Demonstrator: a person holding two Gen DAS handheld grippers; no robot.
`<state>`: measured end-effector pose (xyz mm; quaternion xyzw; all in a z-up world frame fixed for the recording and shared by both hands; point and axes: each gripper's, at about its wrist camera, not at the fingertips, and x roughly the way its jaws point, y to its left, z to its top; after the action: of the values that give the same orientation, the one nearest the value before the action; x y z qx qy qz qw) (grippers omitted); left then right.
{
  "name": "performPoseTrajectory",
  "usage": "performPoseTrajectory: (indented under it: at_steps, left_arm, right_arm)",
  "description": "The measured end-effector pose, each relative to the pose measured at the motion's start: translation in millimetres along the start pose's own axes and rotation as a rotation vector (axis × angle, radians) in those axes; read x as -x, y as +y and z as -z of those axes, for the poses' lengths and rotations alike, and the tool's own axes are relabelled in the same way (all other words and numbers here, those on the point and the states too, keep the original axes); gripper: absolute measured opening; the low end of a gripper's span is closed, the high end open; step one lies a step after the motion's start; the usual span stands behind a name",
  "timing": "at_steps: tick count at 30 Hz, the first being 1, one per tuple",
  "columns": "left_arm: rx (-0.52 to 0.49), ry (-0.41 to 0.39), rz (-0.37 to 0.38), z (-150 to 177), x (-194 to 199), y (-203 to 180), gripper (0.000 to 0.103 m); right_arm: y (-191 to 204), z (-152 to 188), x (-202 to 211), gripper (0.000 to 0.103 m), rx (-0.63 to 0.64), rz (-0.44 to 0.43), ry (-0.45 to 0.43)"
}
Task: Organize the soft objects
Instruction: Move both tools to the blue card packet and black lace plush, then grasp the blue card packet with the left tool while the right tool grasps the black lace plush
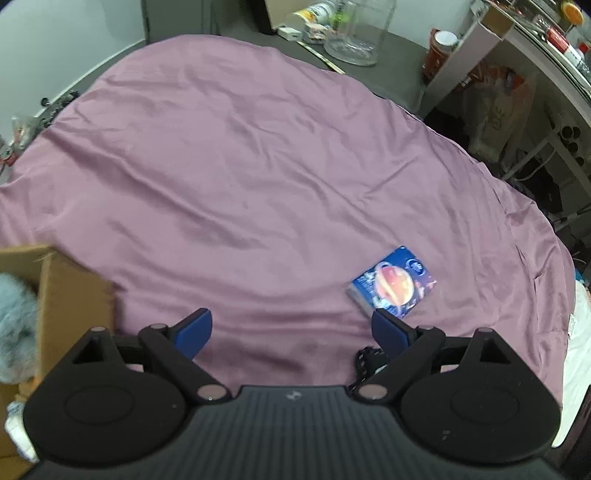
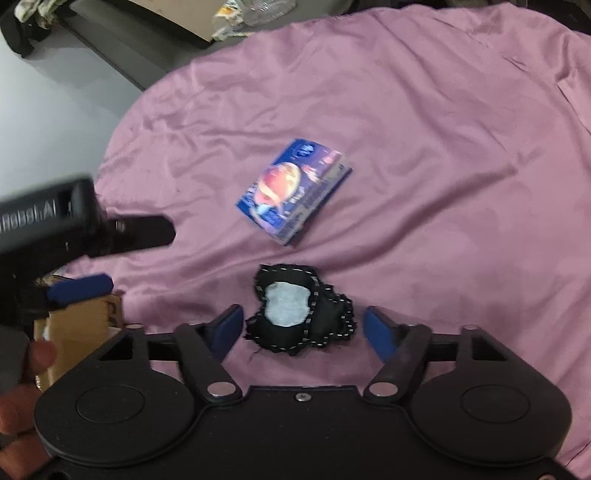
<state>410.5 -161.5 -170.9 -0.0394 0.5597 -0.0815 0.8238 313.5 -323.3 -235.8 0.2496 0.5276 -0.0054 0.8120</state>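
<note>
Nearest of all, the right gripper (image 2: 302, 328) hangs low over the bed with its blue-padded jaws spread wide, and the small black fabric piece (image 2: 299, 314) with its pale patch and dotted trim lies right between them on the purple sheet (image 2: 443, 166), not yet pinched as far as I can tell. A little farther out, the blue planet-printed packet (image 2: 293, 192) lies flat on the sheet, apart from the black piece and untouched. Off to the left, the left gripper (image 1: 291, 326) also stands wide open and holds nothing; from its own view the packet (image 1: 393, 286) sits just beyond its right finger, and a corner of the black piece (image 1: 365, 360) peeks out beneath that finger. At the near left edge stands a cardboard box (image 1: 74, 291) with something grey and fluffy (image 1: 14, 325) already inside, which I take to be a soft thing put away. So the job looks partly done: one item is boxed, the black piece seems next in line for the right gripper, and the packet still waits. Beyond the bed, a glass jar (image 1: 360, 33) and clutter sit on a dark table.
</note>
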Motion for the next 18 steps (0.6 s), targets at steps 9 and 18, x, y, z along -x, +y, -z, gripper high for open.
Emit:
performPoseTrajectory:
  at_steps: [9,18]
  left_arm:
    - [-0.049,0.01,0.028,-17.9,-28.4,-37.7,0.092]
    - [-0.116,0.045,0.039,-17.2,-59.0,-75.1,0.092]
  right_arm:
    - [-13.5,-4.1,5.9,0.03,-0.071,-0.004,-0.031]
    - [-25.9,-5.3,11.3,0.03,-0.133,-0.001,-0.041]
